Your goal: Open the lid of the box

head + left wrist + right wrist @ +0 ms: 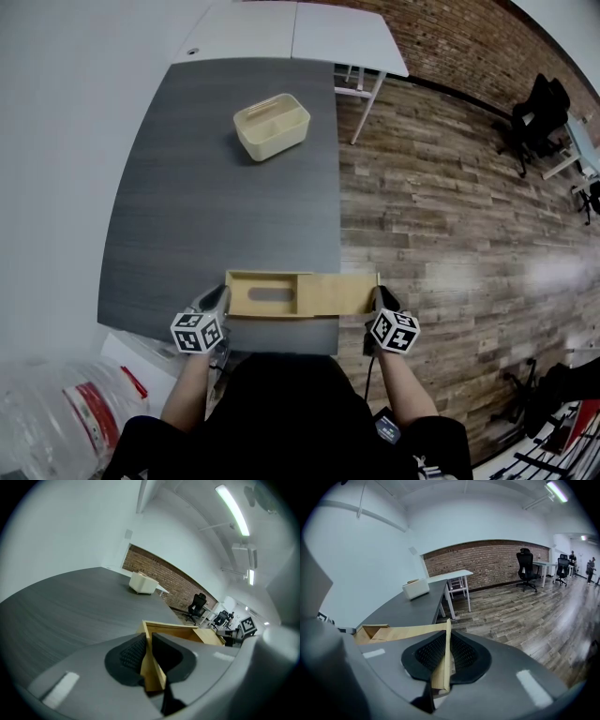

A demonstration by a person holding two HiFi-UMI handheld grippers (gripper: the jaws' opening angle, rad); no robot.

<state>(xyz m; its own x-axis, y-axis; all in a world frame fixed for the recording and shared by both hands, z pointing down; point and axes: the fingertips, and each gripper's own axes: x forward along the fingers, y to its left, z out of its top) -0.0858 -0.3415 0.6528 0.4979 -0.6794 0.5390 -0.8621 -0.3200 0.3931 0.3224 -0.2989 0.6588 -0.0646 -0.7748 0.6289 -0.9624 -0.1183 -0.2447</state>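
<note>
Two tight pinches at the near edge of the grey table (216, 206): left gripper (222, 300) shut on the left wall of the wooden box (246, 296), right gripper (381, 299) shut on the lid (342, 292), slid partway right.

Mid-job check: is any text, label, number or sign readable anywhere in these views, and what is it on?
No readable text in any view.
Cubes on the left gripper and right gripper: black-and-white square markers only, no letters.
Wooden box: no label visible.
Red-and-white item in the clear bag: print too blurred to read.
</note>
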